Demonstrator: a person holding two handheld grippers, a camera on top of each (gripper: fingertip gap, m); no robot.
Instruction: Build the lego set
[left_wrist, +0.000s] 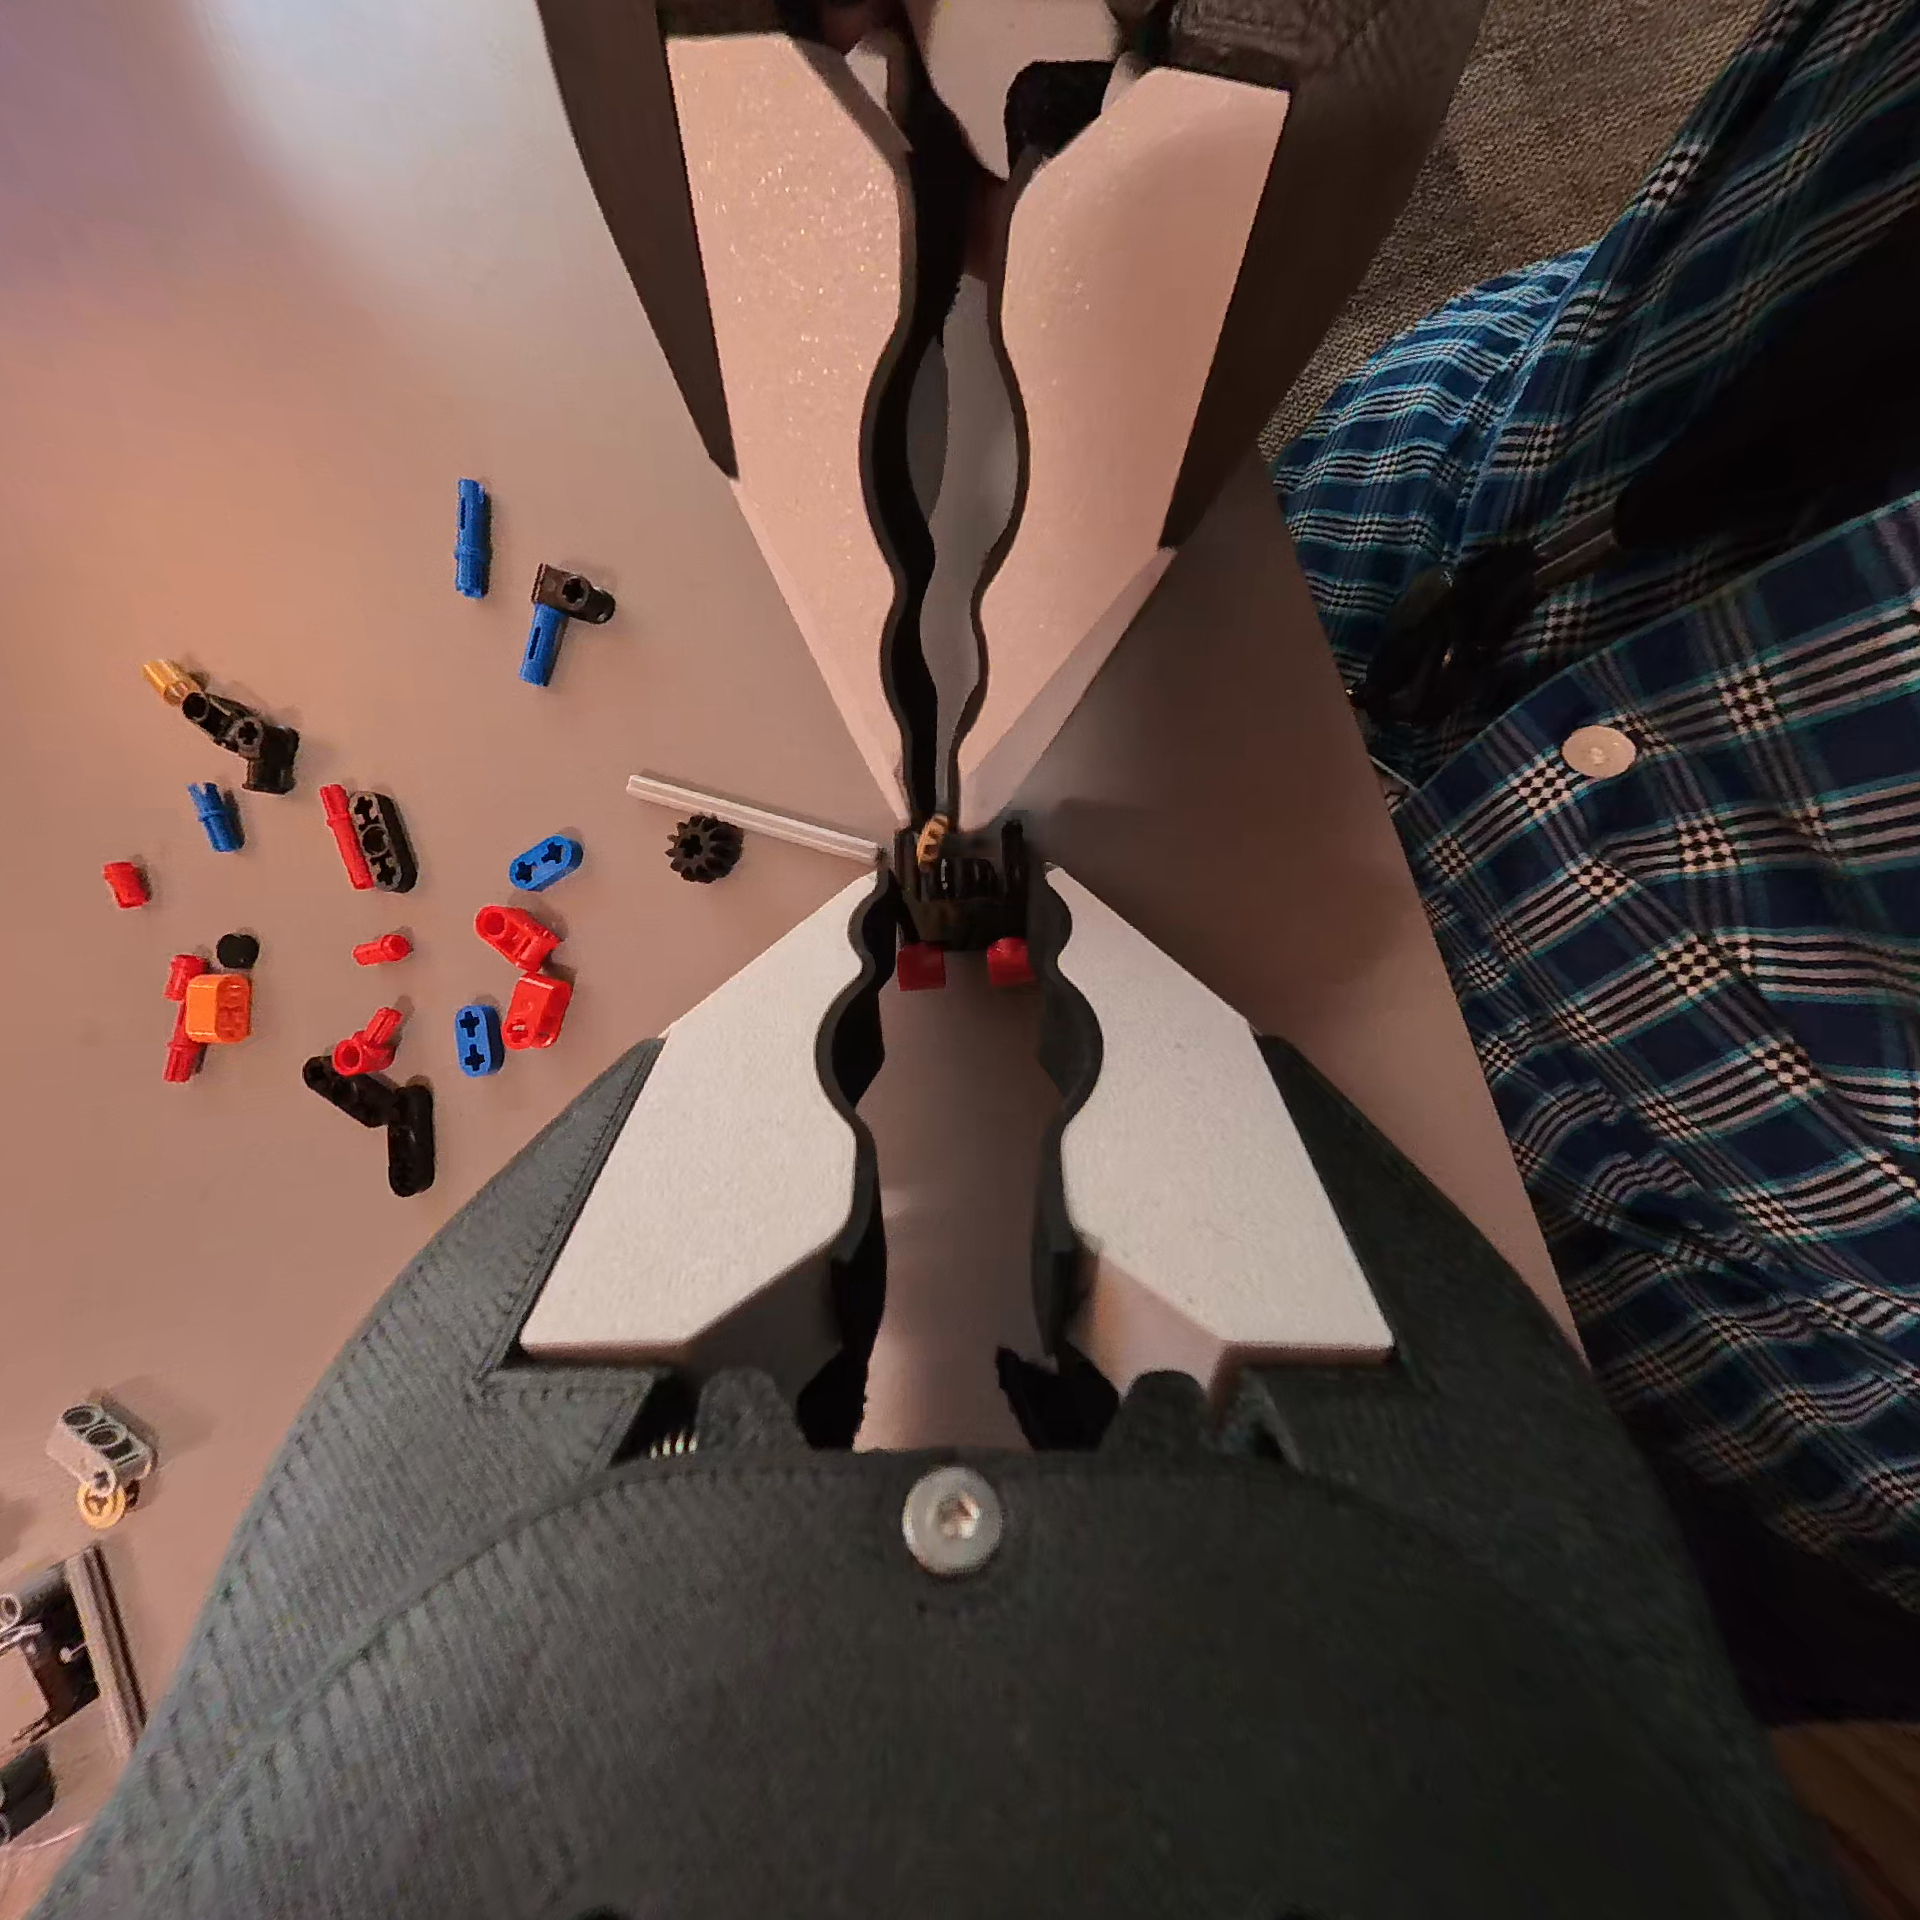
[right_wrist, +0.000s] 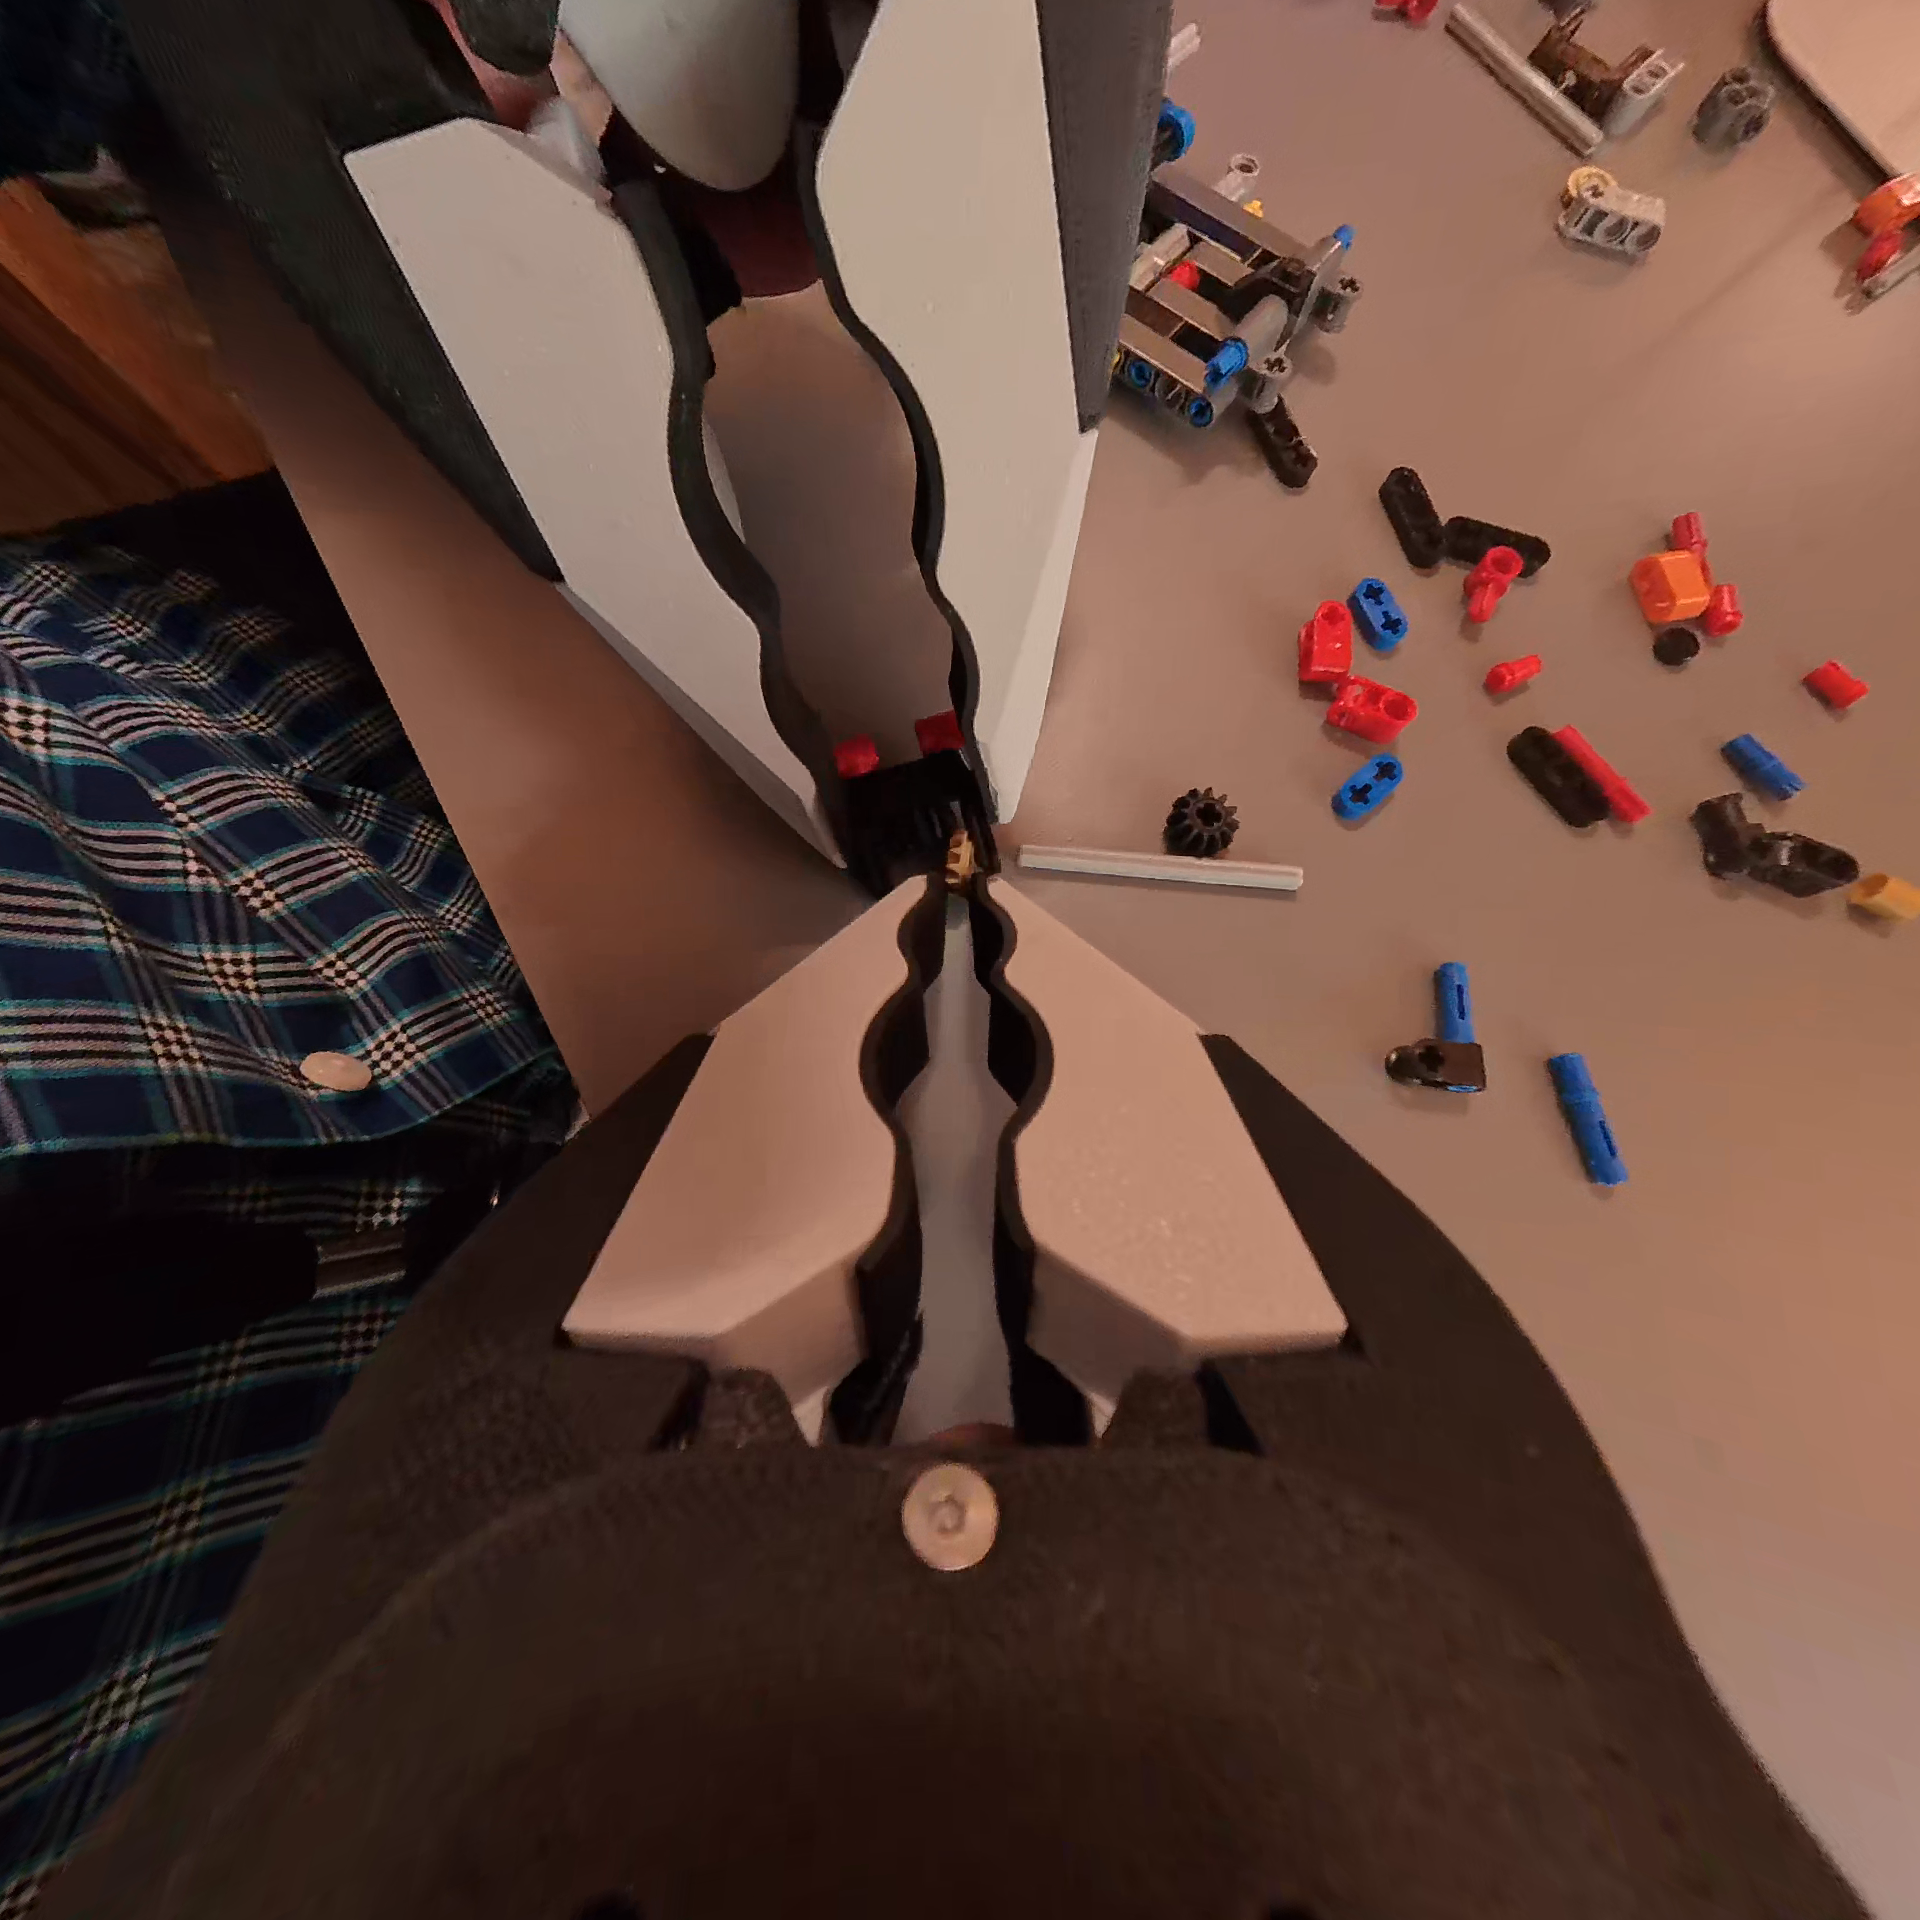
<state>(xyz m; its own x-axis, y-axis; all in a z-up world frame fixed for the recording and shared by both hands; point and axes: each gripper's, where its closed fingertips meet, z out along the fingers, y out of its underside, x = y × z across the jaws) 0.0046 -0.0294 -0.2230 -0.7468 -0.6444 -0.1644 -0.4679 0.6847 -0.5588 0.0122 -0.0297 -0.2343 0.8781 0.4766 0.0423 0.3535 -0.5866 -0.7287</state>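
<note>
Lego sub-assembly, small, black plastic with two red pins (left_wrist: 961, 925), at frame centre, clamped between the left gripper (left_wrist: 961, 914) fingers. Right gripper (right_wrist: 961, 878), from 12 o'clock in the left wrist view, pinches a tan toothed piece (left_wrist: 932, 837) against it. Loose lego parts (left_wrist: 364, 883) at 9 o'clock on the grey table (left_wrist: 312, 364).

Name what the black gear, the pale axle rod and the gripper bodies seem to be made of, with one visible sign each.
Black gear: moulded plastic, glossy teeth.
Pale axle rod: likely plastic, smooth and uniformly light.
Left gripper and right gripper bodies: probably 3D-printed plastic, matte with fine layer ridges.
</note>
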